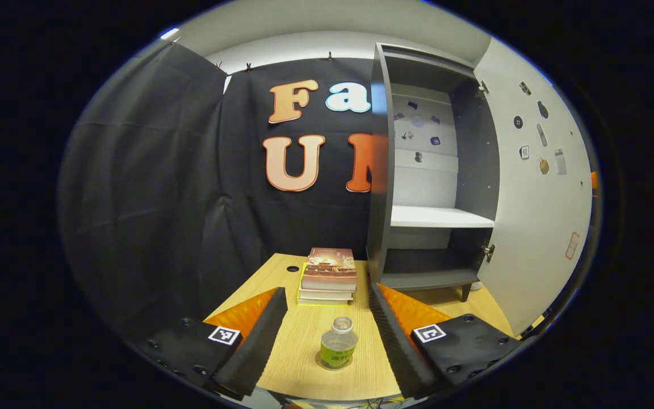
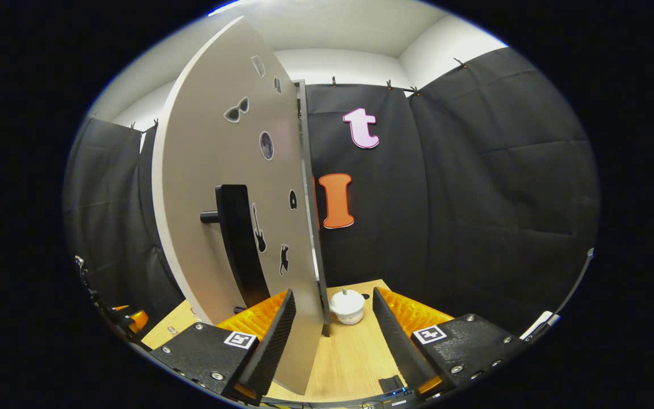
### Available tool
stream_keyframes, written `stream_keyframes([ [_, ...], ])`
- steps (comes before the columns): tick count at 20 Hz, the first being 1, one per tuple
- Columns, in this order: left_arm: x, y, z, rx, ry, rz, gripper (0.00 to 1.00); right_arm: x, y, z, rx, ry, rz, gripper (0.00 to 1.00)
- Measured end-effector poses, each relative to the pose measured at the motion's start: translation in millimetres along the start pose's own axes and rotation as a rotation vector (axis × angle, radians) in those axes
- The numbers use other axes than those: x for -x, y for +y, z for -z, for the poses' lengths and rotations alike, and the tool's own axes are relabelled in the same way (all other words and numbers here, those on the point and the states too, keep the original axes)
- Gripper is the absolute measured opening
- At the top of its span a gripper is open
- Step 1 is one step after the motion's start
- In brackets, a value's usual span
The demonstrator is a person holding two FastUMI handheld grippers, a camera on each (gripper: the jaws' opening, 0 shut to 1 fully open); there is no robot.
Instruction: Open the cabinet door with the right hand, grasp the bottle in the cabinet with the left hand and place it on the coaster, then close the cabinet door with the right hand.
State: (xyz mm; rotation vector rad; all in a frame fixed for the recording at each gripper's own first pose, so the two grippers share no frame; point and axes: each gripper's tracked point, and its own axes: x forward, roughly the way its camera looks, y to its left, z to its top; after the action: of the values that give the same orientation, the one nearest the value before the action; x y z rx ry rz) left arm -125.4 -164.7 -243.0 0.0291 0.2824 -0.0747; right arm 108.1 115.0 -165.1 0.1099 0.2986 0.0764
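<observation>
The bottle [image 1: 338,344] stands upright on the coaster [image 1: 320,363] on the wooden table [image 1: 304,335], between the wide-spread fingers of the left gripper [image 1: 327,335], which touch nothing. Behind it lies a stack of books [image 1: 328,275], beside the open cabinet [image 1: 435,170]. The right gripper [image 2: 331,329], jaws apart, straddles the edge of the cabinet door [image 2: 230,187] without clamping it; a white pot [image 2: 347,307] sits beyond.
</observation>
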Motion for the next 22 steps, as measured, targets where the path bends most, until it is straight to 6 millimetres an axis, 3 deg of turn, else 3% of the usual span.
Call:
stream_keyframes([
  [5,5,11,-50,0.023,-0.039,0.02,0.94,-3,20,2,0.0,0.002,-0.028,0.95],
  [12,-2,43,-100,0.045,-0.07,0.023,0.95,-13,63,4,0.002,0.012,-0.093,0.95],
  [18,-10,76,-127,0.035,-0.121,0.001,0.95,-25,98,10,-0.023,0.018,-0.13,0.94],
  [19,-12,81,-129,0.035,-0.126,0.0,0.94,-27,103,12,-0.027,0.019,-0.136,0.86],
  [22,-17,96,-136,0.027,-0.137,-0.008,0.95,-34,118,16,-0.045,0.023,-0.155,0.86],
])
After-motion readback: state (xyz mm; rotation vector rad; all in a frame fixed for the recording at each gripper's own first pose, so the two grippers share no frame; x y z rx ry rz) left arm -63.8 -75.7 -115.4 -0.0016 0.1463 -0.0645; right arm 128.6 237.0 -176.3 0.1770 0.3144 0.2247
